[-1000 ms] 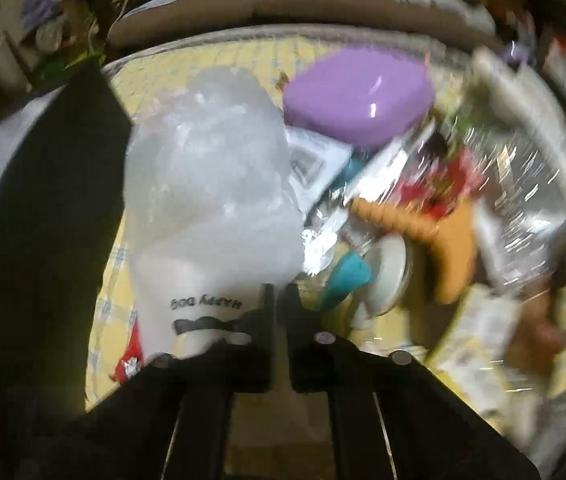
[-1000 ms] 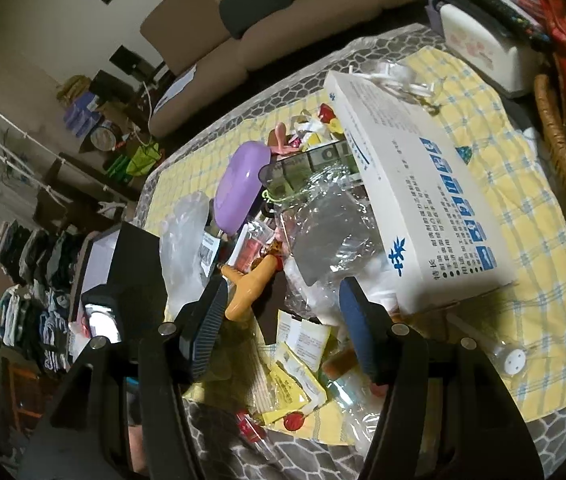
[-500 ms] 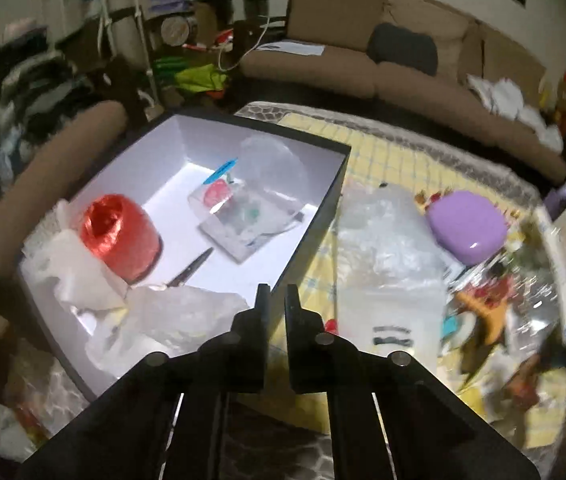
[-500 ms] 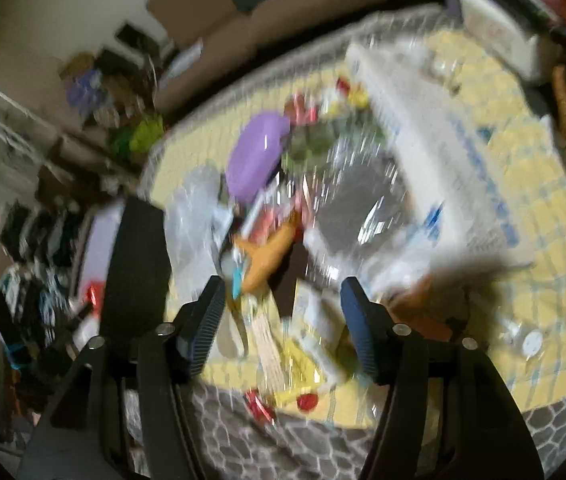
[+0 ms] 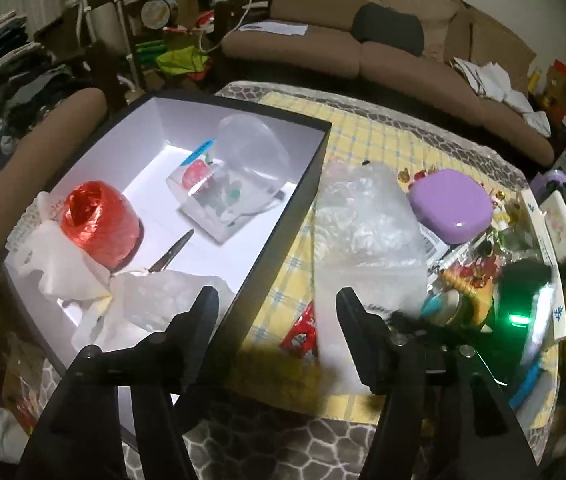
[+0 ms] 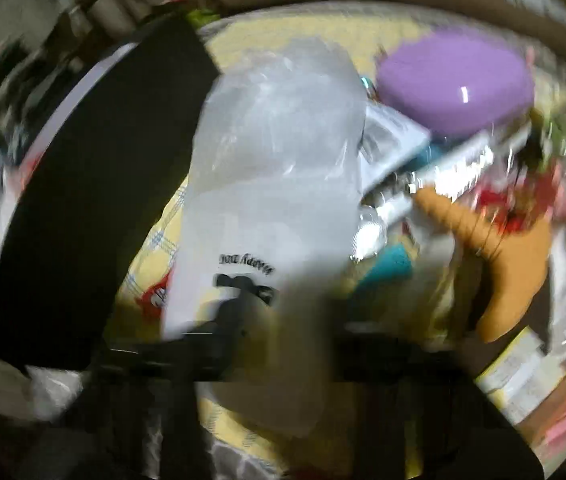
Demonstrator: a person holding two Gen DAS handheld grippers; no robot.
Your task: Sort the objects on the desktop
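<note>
A black box with a white inside (image 5: pixel 283 216) stands at the left of the yellow checked cloth. It holds a red twine ball (image 5: pixel 99 224), scissors (image 5: pixel 171 252), a clear plastic case (image 5: pixel 219 200) and crumpled plastic. My left gripper (image 5: pixel 277 316) hovers over the box's right wall; its jaws are opening and nothing is between them. A clear plastic bag (image 5: pixel 367 232) (image 6: pixel 275 152) with black print lies beside the box wall (image 6: pixel 95 184). My right gripper (image 6: pixel 279 320), blurred, is shut low on that bag's near end, which drapes over its fingers.
A purple case (image 5: pixel 451 204) (image 6: pixel 455 88) lies beyond the bag. An orange toy (image 6: pixel 515 264), foil wrappers and several small packets crowd the cloth to the right. A red wrapper (image 5: pixel 301 332) lies by the bag's near corner. A brown sofa (image 5: pixel 363 56) runs behind the table.
My left gripper left the bag, swung over the box and has now spread its jaws. My right gripper dropped from high above the clutter down onto the bag and closed.
</note>
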